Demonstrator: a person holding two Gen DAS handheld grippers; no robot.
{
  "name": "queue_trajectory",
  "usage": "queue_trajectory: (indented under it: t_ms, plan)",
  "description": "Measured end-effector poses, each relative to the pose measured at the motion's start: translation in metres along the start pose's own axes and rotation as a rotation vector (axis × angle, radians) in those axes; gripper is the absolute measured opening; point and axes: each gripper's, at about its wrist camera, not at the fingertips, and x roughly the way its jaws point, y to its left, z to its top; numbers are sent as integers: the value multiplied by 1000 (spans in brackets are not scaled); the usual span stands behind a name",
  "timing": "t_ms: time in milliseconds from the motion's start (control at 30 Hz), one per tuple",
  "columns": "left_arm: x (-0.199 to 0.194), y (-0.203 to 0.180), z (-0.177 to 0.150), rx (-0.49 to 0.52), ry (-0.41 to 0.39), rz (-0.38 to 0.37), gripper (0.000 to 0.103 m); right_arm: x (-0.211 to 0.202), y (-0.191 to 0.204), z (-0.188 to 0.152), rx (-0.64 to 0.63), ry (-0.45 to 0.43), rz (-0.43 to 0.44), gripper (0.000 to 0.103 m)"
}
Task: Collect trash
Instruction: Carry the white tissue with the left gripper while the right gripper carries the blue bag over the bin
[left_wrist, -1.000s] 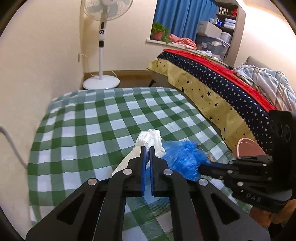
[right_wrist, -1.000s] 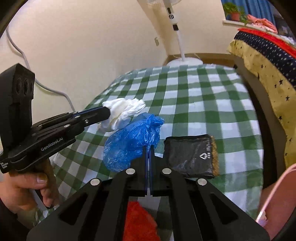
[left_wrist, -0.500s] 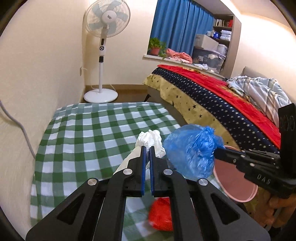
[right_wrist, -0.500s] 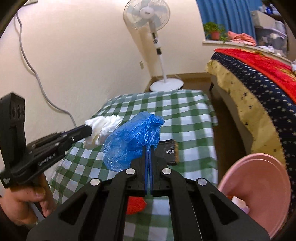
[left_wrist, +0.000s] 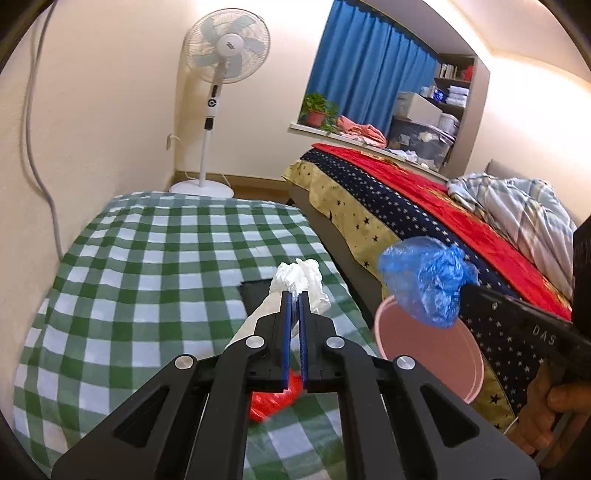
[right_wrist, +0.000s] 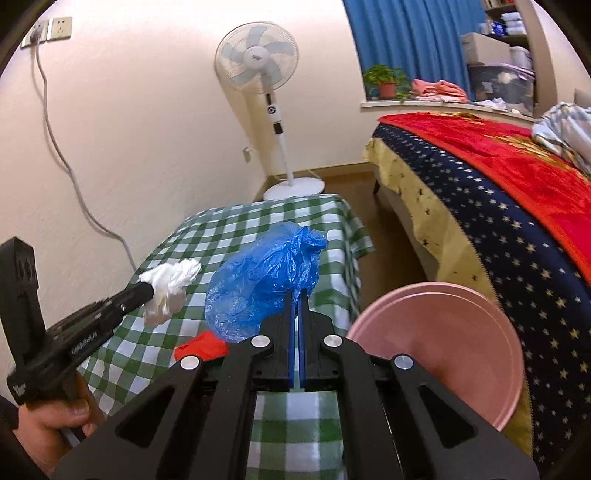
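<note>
Two fisheye views, each looking forward along its own gripper's fingers from just behind them. The left wrist view looks down over the near end of the checked table (left_wrist: 147, 258) toward the far standing fan (left_wrist: 225, 48), with the bed (left_wrist: 424, 199) at right. The right wrist view, beside it on the right, faces the same way. Both share the table (right_wrist: 266, 221), fan (right_wrist: 256, 57), bed (right_wrist: 498, 177), pink bin (left_wrist: 428, 354) (right_wrist: 443, 332), and each other's gripper.

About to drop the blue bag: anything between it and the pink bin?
Nothing visible. The blue bag, clamped in the right gripper, hangs over the near rim of the pink bin, with only open air between them.
</note>
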Motion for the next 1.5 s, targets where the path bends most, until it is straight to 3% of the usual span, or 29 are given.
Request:
queue_trajectory:
  t_ms: [400, 867, 1500]
  plan:
    - [-7, -21, -22, -50, -4, 20, 4, -22, -26, -13, 40, -36, -45, 1]
    - [5, -53, -32, 17, 14, 1, 4, -34, -55, -16, 92, -65, -119, 1]
    - [30, -82, -37, 34, 37, -50, 4, -36, -84, -17, 150, -88, -214, 1]
